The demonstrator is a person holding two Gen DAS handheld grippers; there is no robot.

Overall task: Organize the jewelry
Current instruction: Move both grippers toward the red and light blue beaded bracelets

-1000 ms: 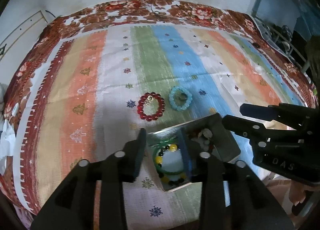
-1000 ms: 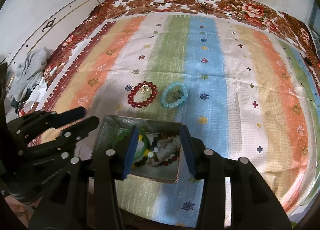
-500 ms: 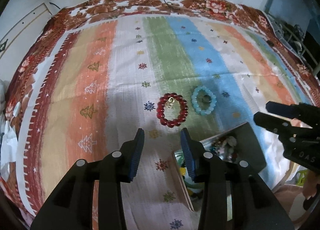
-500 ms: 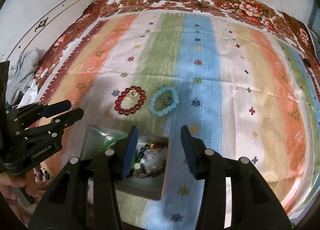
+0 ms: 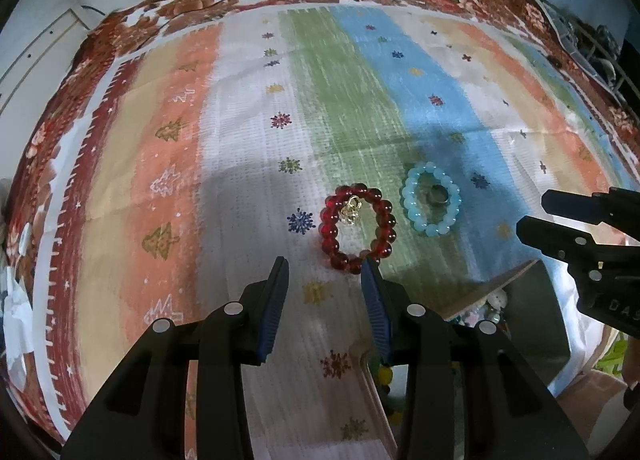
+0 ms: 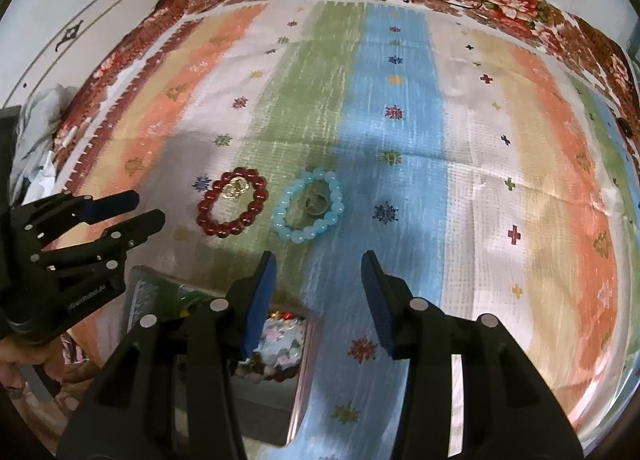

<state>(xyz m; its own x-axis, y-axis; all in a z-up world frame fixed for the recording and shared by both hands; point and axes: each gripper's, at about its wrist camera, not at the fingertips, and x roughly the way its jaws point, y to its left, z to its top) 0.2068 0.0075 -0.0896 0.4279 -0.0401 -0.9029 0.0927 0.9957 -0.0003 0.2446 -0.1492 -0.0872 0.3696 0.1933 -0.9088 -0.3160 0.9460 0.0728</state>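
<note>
On the striped cloth a red bead bracelet with a small gold ring inside it lies just beside a pale blue bead bracelet that encircles a dark ring. The left gripper hovers near the red bracelet, jaws wide and holding nothing. The right gripper is likewise spread and empty beside the metal box of mixed jewelry.

Open cloth beyond red bracelet
</note>
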